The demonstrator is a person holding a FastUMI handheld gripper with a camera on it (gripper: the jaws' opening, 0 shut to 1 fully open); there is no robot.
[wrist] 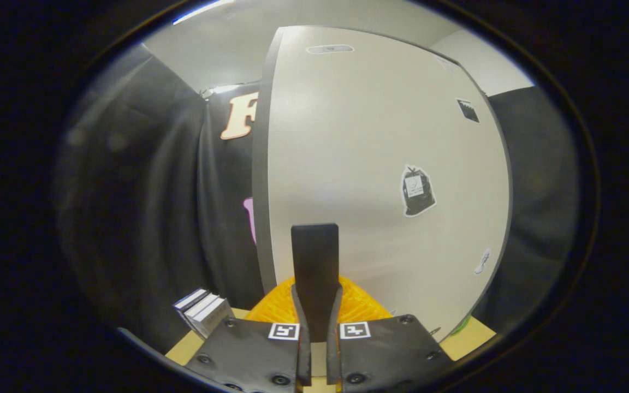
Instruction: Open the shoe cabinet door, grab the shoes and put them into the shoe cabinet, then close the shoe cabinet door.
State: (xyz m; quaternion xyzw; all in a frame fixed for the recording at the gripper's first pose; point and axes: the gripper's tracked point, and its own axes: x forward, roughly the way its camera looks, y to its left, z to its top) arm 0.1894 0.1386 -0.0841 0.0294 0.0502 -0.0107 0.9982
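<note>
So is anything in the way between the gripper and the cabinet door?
Nothing visible is. The gripper is already shut on a dark bar, likely the handle, right in front of the white door. An orange ribbed thing sits lower down, behind the fingers.

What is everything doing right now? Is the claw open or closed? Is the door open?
Claw: closed, both fingers pinching the dark bar.
Dark bar: upright, held between the claw's fingers.
White door: standing just ahead; open or shut, can't tell.
Orange thing: sitting behind the fingers, partly hidden.
</note>
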